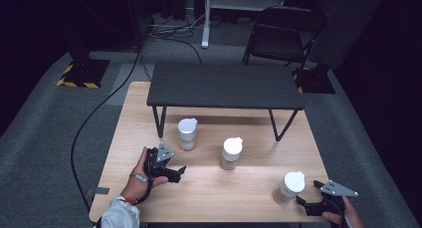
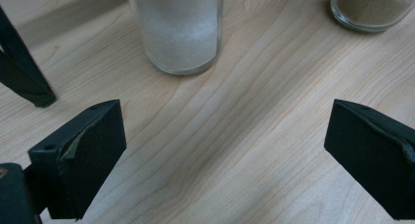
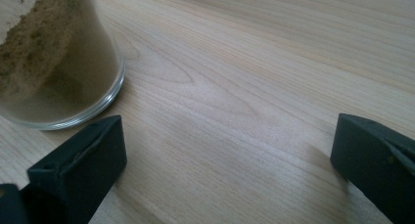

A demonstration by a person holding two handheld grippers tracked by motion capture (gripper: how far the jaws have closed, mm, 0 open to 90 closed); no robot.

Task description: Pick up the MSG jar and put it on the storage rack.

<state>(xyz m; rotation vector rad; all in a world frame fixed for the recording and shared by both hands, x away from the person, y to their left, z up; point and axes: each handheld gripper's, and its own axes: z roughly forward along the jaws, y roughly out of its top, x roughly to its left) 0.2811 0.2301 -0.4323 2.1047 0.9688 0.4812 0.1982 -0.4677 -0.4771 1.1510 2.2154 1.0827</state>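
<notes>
Dark studio, grey carpet, wooden table, 3 jars, black shelf

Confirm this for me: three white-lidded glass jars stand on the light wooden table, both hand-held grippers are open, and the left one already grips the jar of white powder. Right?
Not quite. The left hand-held gripper grips nothing: the left gripper view shows its jaws wide apart over bare wood, with the glass jar of white powder standing ahead of them, untouched. The rest holds: three white-lidded jars on the light wooden table, and the right hand-held gripper open too.
</notes>
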